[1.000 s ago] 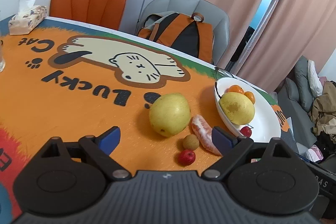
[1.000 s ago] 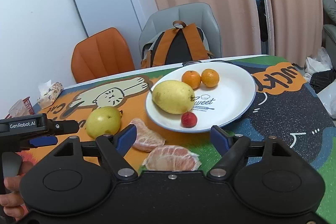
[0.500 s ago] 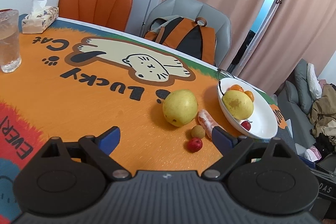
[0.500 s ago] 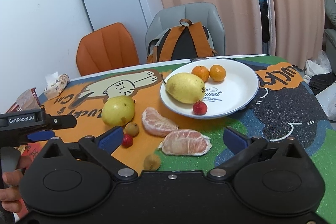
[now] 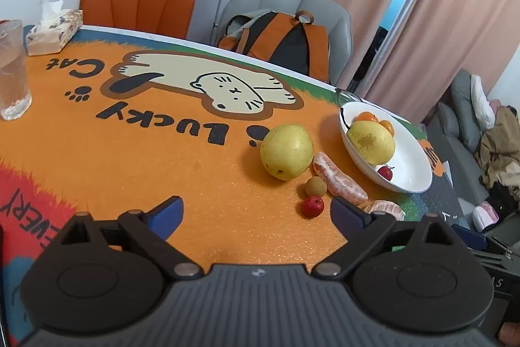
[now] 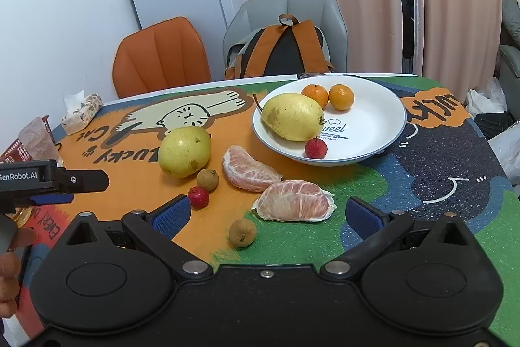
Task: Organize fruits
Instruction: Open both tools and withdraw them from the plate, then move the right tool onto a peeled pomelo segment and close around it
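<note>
Through my left wrist view, my left gripper (image 5: pixel 256 210) has just widened, empty; its right finger (image 5: pixel 349 212) hides part of a pomelo segment (image 5: pixel 386 208) at four o'clock. From the right wrist, my right gripper (image 6: pixel 268 213) gapes, having opened, holding nothing; a membrane-skinned segment (image 6: pixel 294 200) lies between its fingers, a smooth pear (image 6: pixel 291 116) on the glossy plate (image 6: pixel 373 126) at twelve.

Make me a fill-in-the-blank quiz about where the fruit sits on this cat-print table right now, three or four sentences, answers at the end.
1. The round white ceramic plate holds ____ small round oranges.
2. The yellow pear on the plate lies beside a small ____ berry.
3. The number of peeled pink pomelo segments lying off the plate is ____.
4. The second yellow pear rests on the ____ part of the tablecloth.

Answers: two; red; two; orange
</note>
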### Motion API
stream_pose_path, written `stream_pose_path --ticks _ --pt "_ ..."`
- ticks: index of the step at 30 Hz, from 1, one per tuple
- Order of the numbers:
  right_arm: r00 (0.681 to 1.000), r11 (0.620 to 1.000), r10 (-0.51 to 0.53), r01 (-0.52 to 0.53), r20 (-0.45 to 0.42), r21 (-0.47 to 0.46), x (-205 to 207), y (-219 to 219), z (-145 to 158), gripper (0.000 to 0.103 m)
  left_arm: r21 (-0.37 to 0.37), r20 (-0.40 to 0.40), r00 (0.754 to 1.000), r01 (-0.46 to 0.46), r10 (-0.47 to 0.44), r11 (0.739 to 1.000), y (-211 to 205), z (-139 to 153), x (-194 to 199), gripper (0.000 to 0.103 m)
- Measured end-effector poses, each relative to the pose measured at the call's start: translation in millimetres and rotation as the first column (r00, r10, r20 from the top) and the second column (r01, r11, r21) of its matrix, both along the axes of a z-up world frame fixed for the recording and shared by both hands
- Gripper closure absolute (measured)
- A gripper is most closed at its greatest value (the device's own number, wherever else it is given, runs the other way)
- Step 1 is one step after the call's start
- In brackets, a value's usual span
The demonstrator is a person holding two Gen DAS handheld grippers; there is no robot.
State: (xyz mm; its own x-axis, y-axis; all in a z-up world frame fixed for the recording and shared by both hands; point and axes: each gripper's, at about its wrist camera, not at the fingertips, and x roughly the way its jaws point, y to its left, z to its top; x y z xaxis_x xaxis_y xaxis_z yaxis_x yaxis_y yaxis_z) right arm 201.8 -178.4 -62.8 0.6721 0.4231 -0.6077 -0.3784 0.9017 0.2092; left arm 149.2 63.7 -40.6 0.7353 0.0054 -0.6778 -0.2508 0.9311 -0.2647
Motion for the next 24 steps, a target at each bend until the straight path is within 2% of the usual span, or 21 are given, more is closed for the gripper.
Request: stream_pose_path --ticks 12,24 --pt "0.999 0.999 -0.039 0.038 -0.031 -0.027 17.4 3.1 -13.2 0.000 0.006 -0.021 0.998 0.063 -0.063 0.998 3.8 -6.9 34.5 0.004" --pt "0.997 0.997 -0.053 0.049 -0.060 -0.063 38.1 11.2 -31.0 0.000 -0.005 -0.045 0.995 0.086 -0.086 0.996 1.5 -19.8 60.3 0.004"
